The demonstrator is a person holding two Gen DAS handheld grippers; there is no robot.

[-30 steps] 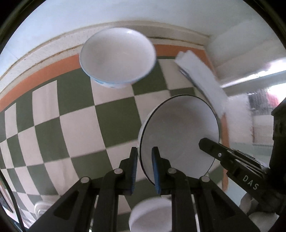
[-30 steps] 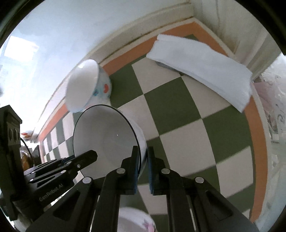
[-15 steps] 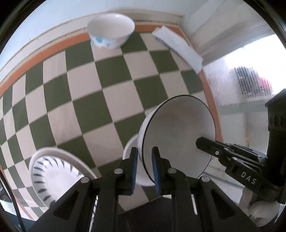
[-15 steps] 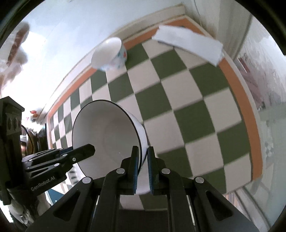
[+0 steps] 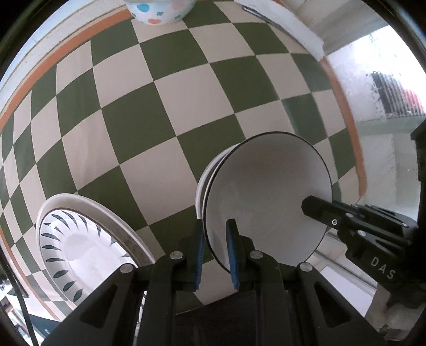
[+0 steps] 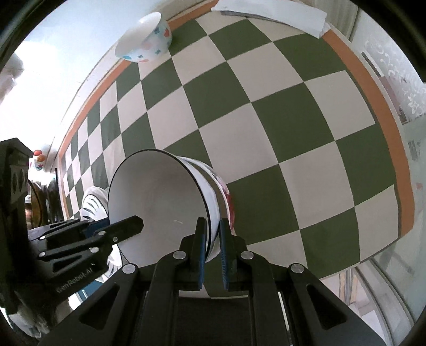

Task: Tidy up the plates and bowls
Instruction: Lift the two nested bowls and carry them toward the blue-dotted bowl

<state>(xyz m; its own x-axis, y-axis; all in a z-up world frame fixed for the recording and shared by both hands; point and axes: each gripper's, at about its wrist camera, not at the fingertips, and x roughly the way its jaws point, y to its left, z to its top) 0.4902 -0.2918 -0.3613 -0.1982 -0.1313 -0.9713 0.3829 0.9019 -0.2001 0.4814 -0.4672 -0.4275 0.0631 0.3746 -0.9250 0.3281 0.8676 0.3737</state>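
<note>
White black-rimmed bowl (image 5: 266, 191) clamped by left gripper (image 5: 215, 255) and right gripper (image 6: 212, 252) fingers, "DAS", "GenRobot.AI" lettering

A green-and-cream checkered tabletop (image 6: 293, 127) with an orange border fills the scene; folded white paper (image 6: 271, 16) lies at its far corner, beside a frosted, patterned window (image 6: 399, 71).

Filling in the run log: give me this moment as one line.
left gripper: shut on white bowl rim | right gripper: shut on opposite rim | bowl: held above checkered table | patterned plate: beside, left
</note>
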